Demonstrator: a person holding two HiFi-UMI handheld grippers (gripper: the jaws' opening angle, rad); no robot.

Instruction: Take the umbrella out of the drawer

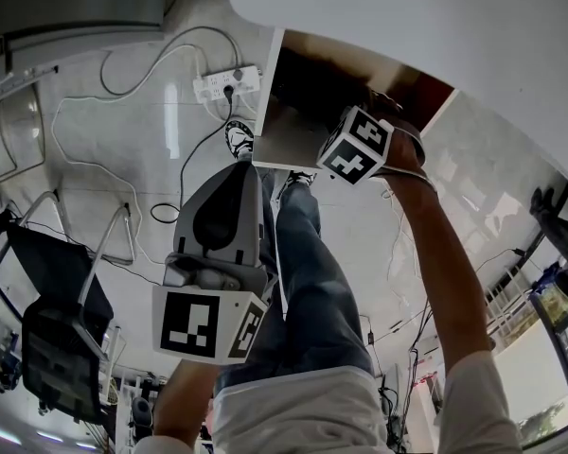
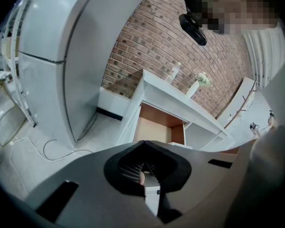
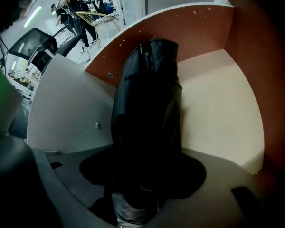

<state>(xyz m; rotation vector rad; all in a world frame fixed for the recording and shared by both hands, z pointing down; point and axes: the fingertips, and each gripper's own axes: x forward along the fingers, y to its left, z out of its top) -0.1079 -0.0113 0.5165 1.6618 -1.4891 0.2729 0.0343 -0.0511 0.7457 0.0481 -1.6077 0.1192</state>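
Well, from the head view the only print I can read is the black-and-white square pattern on each marker cube [image 1: 204,324]. My right claw [image 1: 371,121] reaches into the open drawer [image 1: 289,145], which sticks out from under a white tabletop. My left claw [image 1: 229,183] hangs well short of the drawer, over the floor, and a white power strip [image 1: 225,83] lies on the floor beyond its tip.

In the left gripper view, the left claw [image 2: 142,170] has its ribbed pads pressed together at the tip, and I can name nothing between them. Far ahead of it stands a white cabinet [image 2: 159,125] with an orange-brown open compartment, and a brick wall [image 2: 152,42] rises behind that.

In the right gripper view, the right claw [image 3: 137,198] is clamped on the near end of the umbrella [image 3: 147,108]. It is black, folded and bundled in loose, creased fabric. Its long axis runs straight ahead from the claw, with the far end pointing at the red-brown back wall of the drawer [image 3: 218,108]. The drawer's pale bottom lies to the claw's right and its grey-white side to the left.
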